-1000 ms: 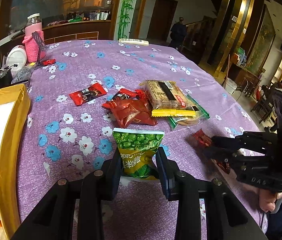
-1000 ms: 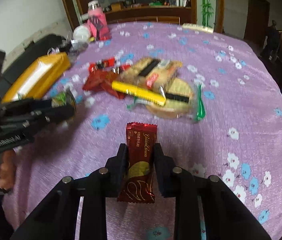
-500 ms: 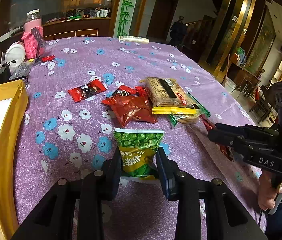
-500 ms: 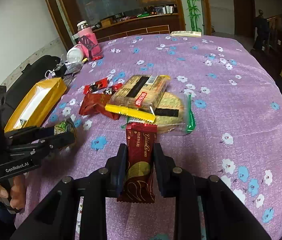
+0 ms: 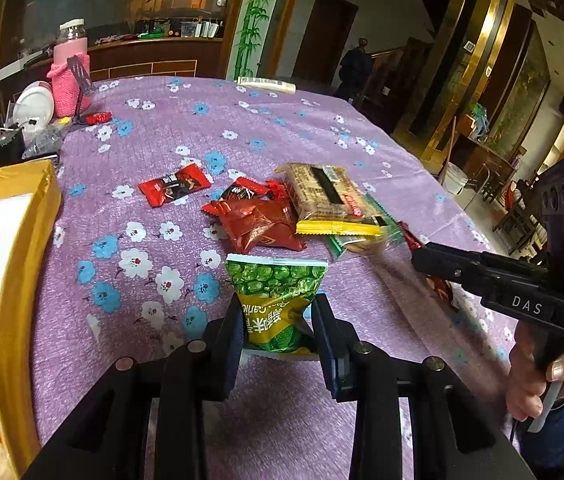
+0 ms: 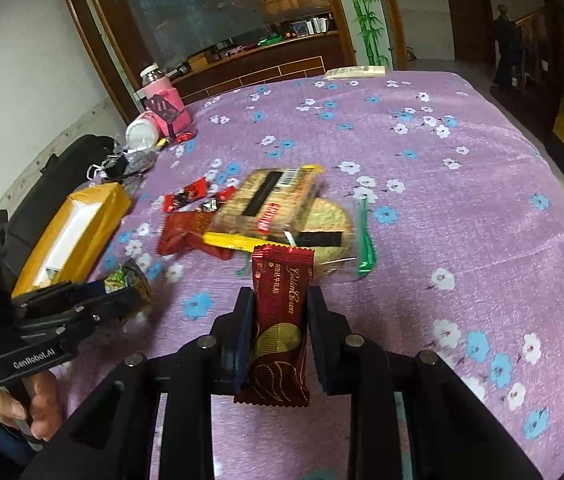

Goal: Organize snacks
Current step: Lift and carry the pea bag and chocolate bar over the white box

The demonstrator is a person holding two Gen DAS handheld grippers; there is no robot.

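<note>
While the left tongs grip a green crinkly snack pouch and the right tongs clamp a dark-red foil wafer bar, both hang above the tabletop. Roughly 5 wrapped snacks remain loose beside the yellow cardboard box, so I'd judge sorting barely begun.

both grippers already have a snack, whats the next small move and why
Probably carry the green pea packet left to the yellow box and drop it there. The left gripper is shut on it, the box lies open beside it, and the right gripper holds a red bar.
</note>
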